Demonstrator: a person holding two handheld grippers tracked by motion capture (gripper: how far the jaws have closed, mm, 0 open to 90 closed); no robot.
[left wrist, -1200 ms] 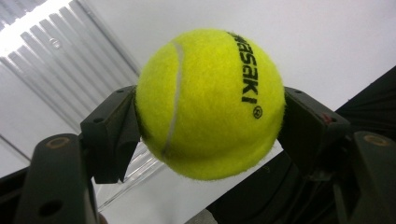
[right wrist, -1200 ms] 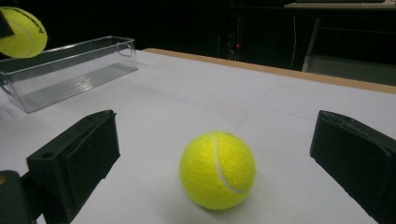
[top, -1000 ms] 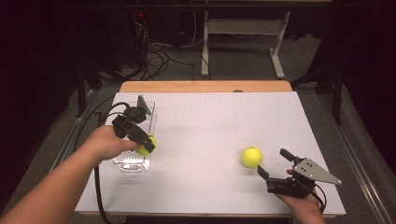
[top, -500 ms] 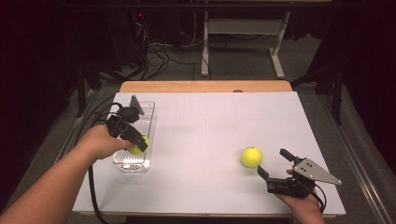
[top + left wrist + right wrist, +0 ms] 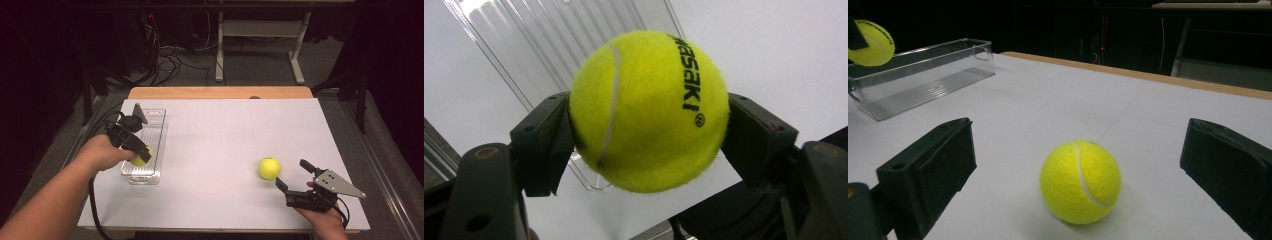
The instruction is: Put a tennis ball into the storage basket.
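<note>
A: What has changed in the last second?

B: The left gripper [image 5: 134,145], its jaws clamped on a ball [image 5: 649,111], has slid across from beside the bin [image 5: 156,116] to over its near end. A second ago the ball hung by the bin's right wall; now it sits above the opening.

A: So what does that mean for the work?

B: I'd judge the carry nearly done: lower a little, open, and the ball should drop in. The second ball [image 5: 1081,181] lies on the surface, apart from the bin, just ahead of the right gripper [image 5: 291,176], whose jaws stand wide and empty on either side of it, not touching. That hand hasn't moved.

A: Materials?

B: Both balls are fuzzy yellow felt with a pale curved seam; the held one carries black lettering. The bin is clear hard plastic, long and narrow, with a ribbed floor. The surface [image 5: 240,130] is smooth, matte white, wood-edged at the far side.
</note>
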